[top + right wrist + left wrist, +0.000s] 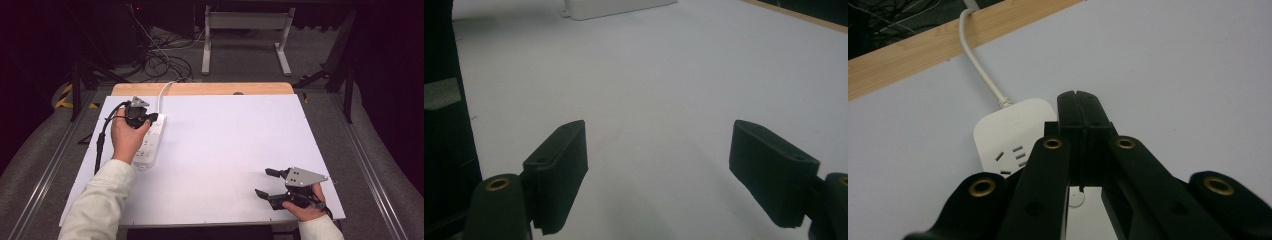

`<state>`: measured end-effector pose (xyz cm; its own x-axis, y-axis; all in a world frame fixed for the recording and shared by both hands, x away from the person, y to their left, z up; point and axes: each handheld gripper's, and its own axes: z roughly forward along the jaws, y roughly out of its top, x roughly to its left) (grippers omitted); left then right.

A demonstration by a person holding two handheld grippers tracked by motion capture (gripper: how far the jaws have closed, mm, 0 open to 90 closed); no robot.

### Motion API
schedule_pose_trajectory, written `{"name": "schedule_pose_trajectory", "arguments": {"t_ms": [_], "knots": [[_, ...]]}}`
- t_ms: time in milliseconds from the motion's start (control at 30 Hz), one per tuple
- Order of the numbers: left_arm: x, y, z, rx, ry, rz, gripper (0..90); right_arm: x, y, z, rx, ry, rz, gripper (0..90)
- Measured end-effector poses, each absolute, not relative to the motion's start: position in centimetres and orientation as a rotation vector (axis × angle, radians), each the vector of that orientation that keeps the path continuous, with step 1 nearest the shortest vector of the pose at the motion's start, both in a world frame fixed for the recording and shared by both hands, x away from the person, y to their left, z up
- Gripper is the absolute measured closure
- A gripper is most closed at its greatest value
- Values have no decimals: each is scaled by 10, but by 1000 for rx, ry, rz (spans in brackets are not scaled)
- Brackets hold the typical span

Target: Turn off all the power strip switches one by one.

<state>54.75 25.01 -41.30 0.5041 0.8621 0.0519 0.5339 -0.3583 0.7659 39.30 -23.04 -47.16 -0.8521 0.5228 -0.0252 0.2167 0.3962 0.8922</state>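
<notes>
A white power strip lies at the left of the white table top, its cord running off the far edge. My left gripper hovers over the strip's far end, jaws shut with nothing between them. In the left gripper view the closed tips sit above the power strip, where a socket's slots show. My right gripper rests near the front right corner, open and empty. The right gripper view has its two pads wide apart over bare table, the power strip far off.
A wooden strip edges the table's far side. Beyond it are cables on the floor and a white table frame. The table's edges drop to a grey floor left and right.
</notes>
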Motion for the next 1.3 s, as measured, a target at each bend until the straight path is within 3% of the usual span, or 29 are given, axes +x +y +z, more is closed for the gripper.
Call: {"name": "schedule_pose_trajectory", "arguments": {"t_ms": [400,433,467,600,833,933,1033,1300], "knots": [[523,261,-397,1953,1043,526,897,394,-232,-472,658,2351,1443,241],[519,261,-394,1935,1034,524,827,394,-232,-472,657,2351,1443,241],[516,261,-393,1919,1023,527,697,394,-232,-472,656,2349,1444,241],[500,261,-386,1900,989,494,659,393,-232,-471,659,2347,1440,239],[470,255,-380,1885,867,505,434,393,-231,-471,661,2342,1443,234],[458,255,-380,1875,825,502,395,393,-231,-471,659,2342,1446,233],[446,255,-383,1841,779,498,298,392,-230,-471,657,2343,1444,232],[417,258,-396,1818,693,464,273,392,-230,-471,657,2340,1440,229]]}}
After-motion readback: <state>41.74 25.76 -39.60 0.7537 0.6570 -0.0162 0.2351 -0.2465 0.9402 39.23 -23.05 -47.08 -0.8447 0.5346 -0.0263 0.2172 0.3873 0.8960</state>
